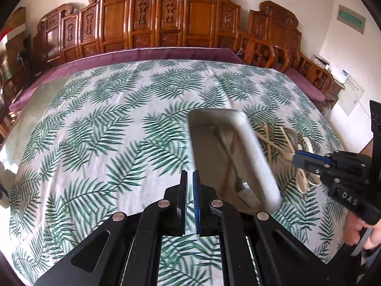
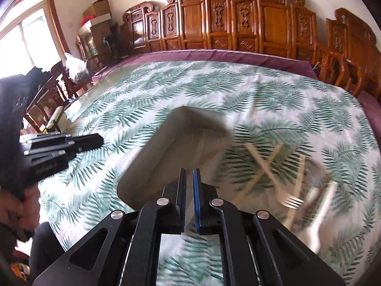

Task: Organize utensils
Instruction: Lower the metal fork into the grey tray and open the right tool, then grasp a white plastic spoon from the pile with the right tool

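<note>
A white rectangular tray lies on the leaf-print tablecloth, with one metal utensil lying along its floor. My left gripper hovers just left of the tray's near end, shut, nothing between its fingers. Right of the tray lies a loose pile: crossed wooden chopsticks, a metal fork and pale, blurred utensils. My right gripper is shut and empty above the tray's near right corner. In the left wrist view the right gripper hangs over the pile. The left gripper shows at the left edge.
The round table carries a glass top over the cloth, with a purple border at the far side. Carved wooden chairs line the wall behind. A person's hand holds the left gripper's handle. Boxes and a window stand at far left.
</note>
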{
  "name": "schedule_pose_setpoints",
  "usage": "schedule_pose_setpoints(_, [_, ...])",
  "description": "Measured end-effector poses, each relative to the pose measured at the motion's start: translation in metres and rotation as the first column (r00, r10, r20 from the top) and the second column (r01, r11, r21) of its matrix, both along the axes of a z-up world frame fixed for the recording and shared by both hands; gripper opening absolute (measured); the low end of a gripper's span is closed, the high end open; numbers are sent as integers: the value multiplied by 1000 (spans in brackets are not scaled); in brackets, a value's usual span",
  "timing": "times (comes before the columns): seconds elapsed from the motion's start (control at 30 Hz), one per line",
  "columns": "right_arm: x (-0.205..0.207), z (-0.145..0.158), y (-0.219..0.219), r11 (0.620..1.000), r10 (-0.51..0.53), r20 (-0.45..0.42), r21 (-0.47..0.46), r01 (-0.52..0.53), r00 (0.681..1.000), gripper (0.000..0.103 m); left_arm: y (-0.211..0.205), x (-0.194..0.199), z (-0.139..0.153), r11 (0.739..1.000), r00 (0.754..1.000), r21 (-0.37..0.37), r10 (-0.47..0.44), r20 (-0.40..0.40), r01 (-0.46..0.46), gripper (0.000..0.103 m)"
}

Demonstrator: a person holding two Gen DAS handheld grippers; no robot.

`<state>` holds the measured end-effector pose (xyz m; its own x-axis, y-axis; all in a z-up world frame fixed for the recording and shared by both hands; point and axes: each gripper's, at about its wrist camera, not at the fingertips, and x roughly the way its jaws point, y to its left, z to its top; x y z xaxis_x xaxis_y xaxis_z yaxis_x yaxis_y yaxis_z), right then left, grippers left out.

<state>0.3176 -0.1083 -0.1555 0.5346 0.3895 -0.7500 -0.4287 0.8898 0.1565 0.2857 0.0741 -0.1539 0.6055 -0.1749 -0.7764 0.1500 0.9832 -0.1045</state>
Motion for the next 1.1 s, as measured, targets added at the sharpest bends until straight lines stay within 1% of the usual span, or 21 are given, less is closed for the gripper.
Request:
schedule_pose_setpoints(0.2, [-12,-2,-75,994,-78,37,-72,81,996,7,-35,-4,3,998,998,-16,-58,8,58,4])
schedule_pose_setpoints(0.33, [-7,-15,-120,983,-152,17,-98,152,988,7,-64,-8,3,994,995,-21,-103,9,103,4])
schedule_pose_setpoints(0.47, [-3,-33,-151,973,-211,-9,-96,209,978,7,-88,-12,1,991,991,-26,-134,5,134,4])
schedule_pose_setpoints(0.5, [-1,-39,-157,971,-225,-19,-92,222,974,8,-94,-14,-1,990,990,-26,-141,3,141,4])
schedule_pose_setpoints(0.53, [0,-45,-164,968,-238,-34,-86,234,971,16,-98,-15,-2,989,989,-27,-145,1,145,4])
schedule_pose_setpoints(0.6, [1,-55,-169,965,-255,-54,-71,251,965,27,-108,-18,-6,988,988,-29,-154,-5,154,5])
schedule_pose_setpoints(0.8, [3,-76,-172,964,-265,-116,-19,265,957,27,-130,-26,-19,984,984,-27,-176,-30,175,5])
schedule_pose_setpoints(1.0, [5,-89,-167,963,-268,-179,-10,270,947,27,-149,-32,-25,982,980,-19,-191,-48,190,5])
schedule_pose_setpoints(1.1, [5,-95,-164,965,-259,-207,-8,263,943,19,-154,-35,-25,980,979,-12,-198,-52,197,5])
